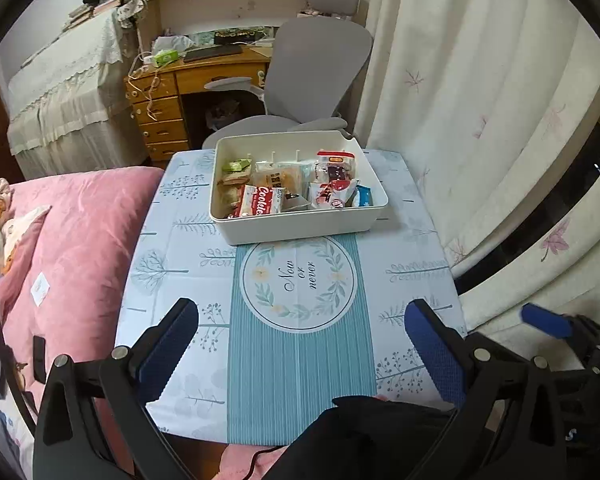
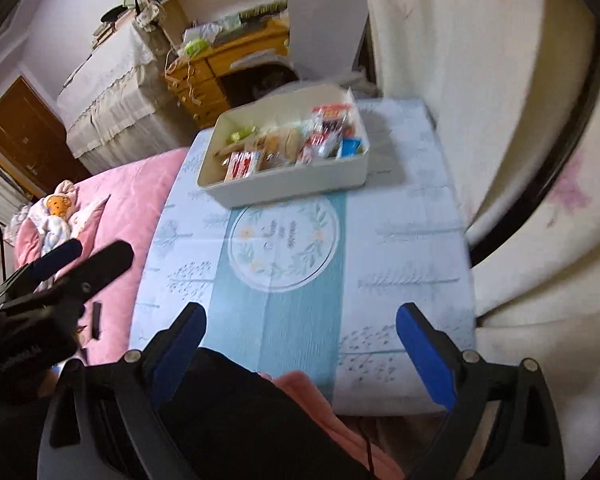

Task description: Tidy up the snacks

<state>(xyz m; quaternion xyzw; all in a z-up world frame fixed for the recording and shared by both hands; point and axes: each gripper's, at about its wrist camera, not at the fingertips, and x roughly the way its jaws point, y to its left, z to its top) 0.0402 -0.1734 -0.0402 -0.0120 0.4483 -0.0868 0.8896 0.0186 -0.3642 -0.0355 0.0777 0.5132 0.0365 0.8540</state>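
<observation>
A cream storage box (image 1: 300, 226) stands at the far end of a small table with a blue patterned cloth (image 1: 300, 360). It holds several wrapped snacks, among them a red Cookies pack (image 1: 260, 200) and a blue packet (image 1: 364, 196). The box (image 2: 292, 186) and table cloth (image 2: 400, 248) also show in the blurred right wrist view. My left gripper (image 1: 302, 320) is open and empty over the table's near part. My right gripper (image 2: 300, 324) is open and empty, also near the front edge. Each gripper shows in the other's view: the right (image 1: 548, 322), the left (image 2: 84, 260).
A pink quilt (image 1: 80, 248) lies left of the table, with a stuffed toy (image 2: 58, 208) on it. A pale curtain (image 1: 480, 100) hangs to the right. A grey office chair (image 1: 316, 60) and wooden desk (image 1: 168, 112) stand behind the table.
</observation>
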